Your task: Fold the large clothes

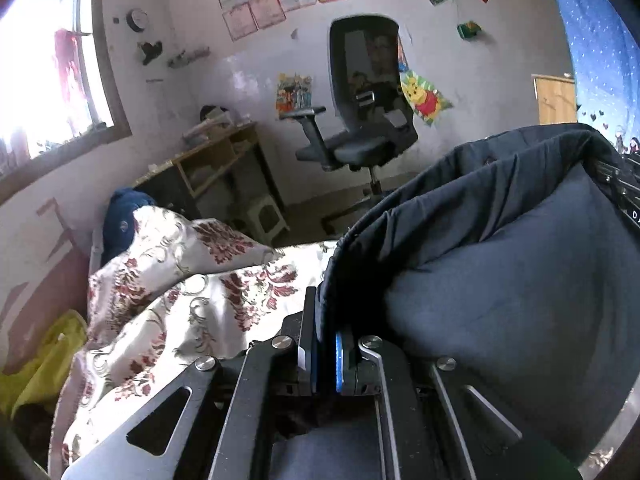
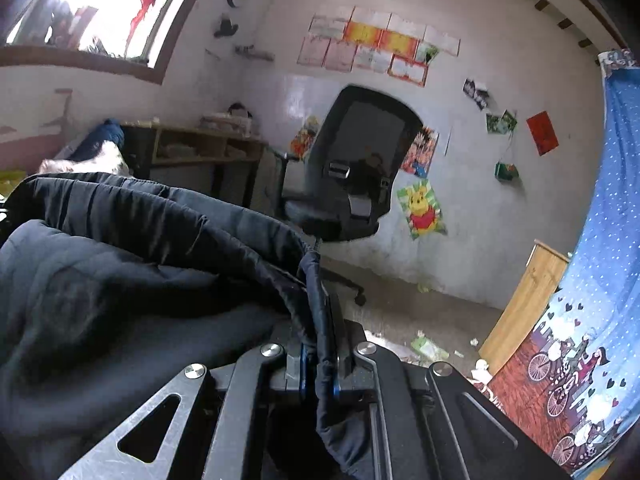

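Gripping, left gripper [image 1: 326,344]: I see it clamped on the dark padded jacket's [image 1: 500,264] hem, cloth billowing toward 2 o'clock.
Right gripper [image 2: 320,360]: pinched tight on the jacket [image 2: 120,272] edge, bulk at 9 o'clock.
Left view only: floral bedspread [image 1: 168,312].
Right view only: wooden cabinet [image 2: 524,304].

You face a pale, scuffed wall [image 2: 500,240] hung with certificates [image 2: 376,46] and cartoon posters [image 2: 422,210]. A black office chair [image 1: 366,92] stands before it, a cluttered wooden desk [image 1: 218,160] to its left. Daylight glares through the window [image 1: 44,64] at upper left; a blue patterned curtain [image 2: 600,264] hangs at right.
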